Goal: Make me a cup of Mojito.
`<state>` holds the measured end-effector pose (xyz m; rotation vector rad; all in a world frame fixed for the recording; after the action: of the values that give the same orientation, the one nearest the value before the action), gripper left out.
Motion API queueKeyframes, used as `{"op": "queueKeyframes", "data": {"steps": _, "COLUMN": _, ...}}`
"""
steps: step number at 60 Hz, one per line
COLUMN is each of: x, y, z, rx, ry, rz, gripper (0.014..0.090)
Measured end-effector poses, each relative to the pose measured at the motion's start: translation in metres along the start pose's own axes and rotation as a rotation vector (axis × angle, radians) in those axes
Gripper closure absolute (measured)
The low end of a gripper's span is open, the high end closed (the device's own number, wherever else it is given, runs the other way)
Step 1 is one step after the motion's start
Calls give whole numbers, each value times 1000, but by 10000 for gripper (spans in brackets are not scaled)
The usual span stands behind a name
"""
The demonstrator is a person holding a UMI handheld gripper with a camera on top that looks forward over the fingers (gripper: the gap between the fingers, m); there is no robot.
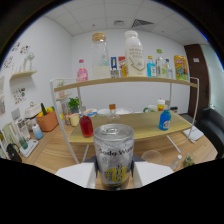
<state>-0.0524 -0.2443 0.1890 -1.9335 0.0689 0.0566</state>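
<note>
A silver soda water can (114, 156) with a yellow patch on its label stands upright between my two white fingers (75, 175), filling the gap from side to side. My gripper (114, 181) is shut on the can's lower part. Just beyond the can, to its right, a clear glass cup (151, 156) sits on the wooden table (55, 155). Further right lies something small and green (187, 161) that I cannot make out. The can's base is hidden.
Ahead stands a two-level wooden shelf (145, 131). Its lower level holds a red bottle (86, 125), a clear brown-capped bottle (113, 114) and a blue bottle (165, 120). Several tall bottles and a white jug (134, 54) line the top. An orange pot (47, 120) sits at the left.
</note>
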Motion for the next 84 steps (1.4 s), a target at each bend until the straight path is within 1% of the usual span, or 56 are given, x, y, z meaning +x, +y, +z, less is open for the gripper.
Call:
{"op": "queueKeyframes", "data": {"steps": 6, "x": 3, "y": 4, "z": 11, "rx": 12, "ry": -15, "rz": -7, "gripper": 531}}
{"op": "queueKeyframes", "data": {"steps": 14, "x": -1, "y": -1, "z": 21, "rx": 34, "ry": -78, "rz": 96, "gripper": 531}}
{"op": "queueKeyframes", "data": {"steps": 22, "x": -3, "y": -14, "z": 26, "rx": 52, "ry": -145, "rz": 338, "gripper": 530}}
{"op": "queueKeyframes", "data": {"steps": 36, "x": -10, "y": -34, "z": 23, "rx": 48, "ry": -318, "rz": 880, "gripper": 532}}
{"op": "queueKeyframes", "data": {"steps": 47, "x": 3, "y": -44, "z": 23, "rx": 46, "ry": -416, "rz": 1266, "gripper": 531}}
{"op": "queueKeyframes", "data": {"steps": 55, "x": 11, "y": -42, "z": 29, "rx": 40, "ry": -456, "rz": 1448, "gripper": 533}}
{"op": "queueKeyframes", "data": {"steps": 60, "x": 20, "y": -47, "z": 29, "rx": 49, "ry": -487, "rz": 1595, "gripper": 531}}
{"op": "queueKeyframes", "data": {"steps": 64, "x": 21, "y": -49, "z": 30, "rx": 74, "ry": -506, "rz": 1704, "gripper": 535}}
{"op": "queueKeyframes", "data": {"steps": 73, "x": 31, "y": -53, "z": 28, "rx": 109, "ry": -524, "rz": 1892, "gripper": 533}}
{"op": "queueKeyframes", "data": {"steps": 84, "x": 32, "y": -47, "z": 32, "rx": 113, "ry": -511, "rz": 1911, "gripper": 532}}
